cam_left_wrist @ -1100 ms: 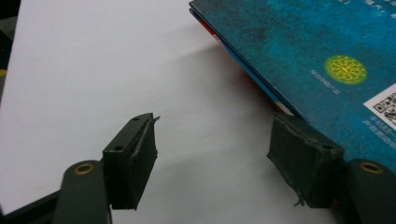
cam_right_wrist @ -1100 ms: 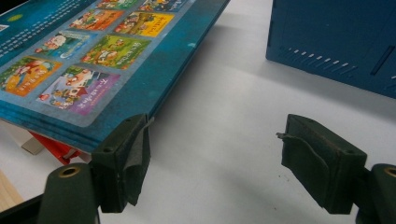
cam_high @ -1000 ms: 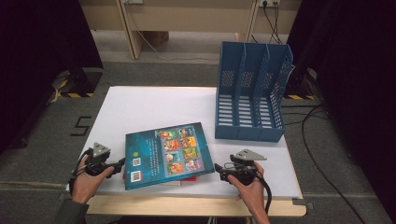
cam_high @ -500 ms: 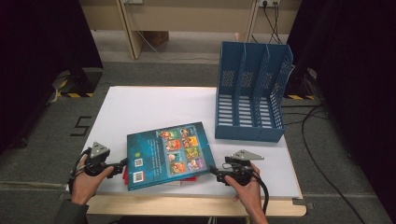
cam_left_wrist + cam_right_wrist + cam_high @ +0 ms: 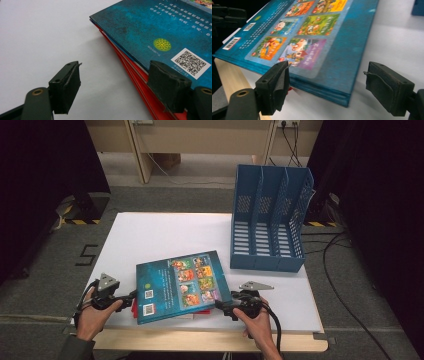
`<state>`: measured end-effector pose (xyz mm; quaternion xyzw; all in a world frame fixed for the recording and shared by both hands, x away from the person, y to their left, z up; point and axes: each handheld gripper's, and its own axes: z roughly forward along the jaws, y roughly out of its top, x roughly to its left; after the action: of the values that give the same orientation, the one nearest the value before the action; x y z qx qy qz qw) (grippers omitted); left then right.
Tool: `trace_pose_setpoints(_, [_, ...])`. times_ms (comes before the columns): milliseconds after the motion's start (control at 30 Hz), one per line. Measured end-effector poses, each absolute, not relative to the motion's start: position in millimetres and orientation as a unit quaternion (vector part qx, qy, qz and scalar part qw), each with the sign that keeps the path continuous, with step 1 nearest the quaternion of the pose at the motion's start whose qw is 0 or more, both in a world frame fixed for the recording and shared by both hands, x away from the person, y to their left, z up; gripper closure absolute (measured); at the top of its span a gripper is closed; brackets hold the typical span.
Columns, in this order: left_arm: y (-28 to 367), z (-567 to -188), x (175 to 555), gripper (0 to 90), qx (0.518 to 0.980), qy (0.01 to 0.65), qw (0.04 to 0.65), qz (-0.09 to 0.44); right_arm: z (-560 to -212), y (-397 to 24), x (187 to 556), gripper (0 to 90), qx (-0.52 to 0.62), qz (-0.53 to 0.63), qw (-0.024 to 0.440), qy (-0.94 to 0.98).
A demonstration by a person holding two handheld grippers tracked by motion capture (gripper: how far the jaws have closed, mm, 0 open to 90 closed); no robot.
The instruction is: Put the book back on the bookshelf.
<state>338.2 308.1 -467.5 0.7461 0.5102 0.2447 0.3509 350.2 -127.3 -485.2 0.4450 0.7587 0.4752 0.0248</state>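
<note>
A blue picture book (image 5: 182,285) lies back cover up on a few red books (image 5: 135,309) near the white table's (image 5: 165,235) front edge. My left gripper (image 5: 127,297) is at the stack's left side. In the left gripper view the left gripper (image 5: 115,72) stands open, its jaws just having been closing. The red books' (image 5: 130,67) edge runs just inside the right pad (image 5: 170,87), and neither pad presses on it. My right gripper (image 5: 222,306) is at the book's right front corner. The right gripper (image 5: 328,67) is open, its jaws just having been opening, with the book's (image 5: 332,50) corner between them.
A blue three-slot file holder (image 5: 270,220) stands at the table's back right with its slots facing the front. The table's wooden front lip (image 5: 200,340) runs just below the hands. Cables (image 5: 345,285) lie on the floor to the right.
</note>
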Motion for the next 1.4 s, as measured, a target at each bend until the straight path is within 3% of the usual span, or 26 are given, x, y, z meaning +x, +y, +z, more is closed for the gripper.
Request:
trace_pose_setpoints(167, [304, -468, 338, 25.2, 0.745, 0.510, 0.358, 0.238, -487, -122, 351, 17.9, 0.452, 0.477, 0.013, 0.754])
trace_pose_setpoints(433, [301, -469, 336, 29.3, 0.743, 0.513, 0.357, 0.241, -485, -124, 352, 23.2, 0.488, 0.495, -0.006, 0.719])
trace_pose_setpoints(900, [282, -469, 332, 35.6, 0.738, 0.513, 0.363, 0.246, -457, -138, 353, 41.6, 0.496, 0.559, 0.031, 0.664])
trace_pose_setpoints(1067, [273, -469, 329, 40.1, 0.742, 0.505, 0.362, 0.251, -449, -142, 356, 45.9, 0.500, 0.592, 0.018, 0.632])
trace_pose_setpoints(1133, [265, -469, 329, 40.0, 0.744, 0.499, 0.371, 0.244, -443, -142, 357, 51.5, 0.494, 0.615, 0.004, 0.615])
trace_pose_setpoints(1400, [250, -470, 327, 36.1, 0.750, 0.485, 0.376, 0.248, -430, -121, 362, 56.0, 0.478, 0.613, 0.031, 0.629])
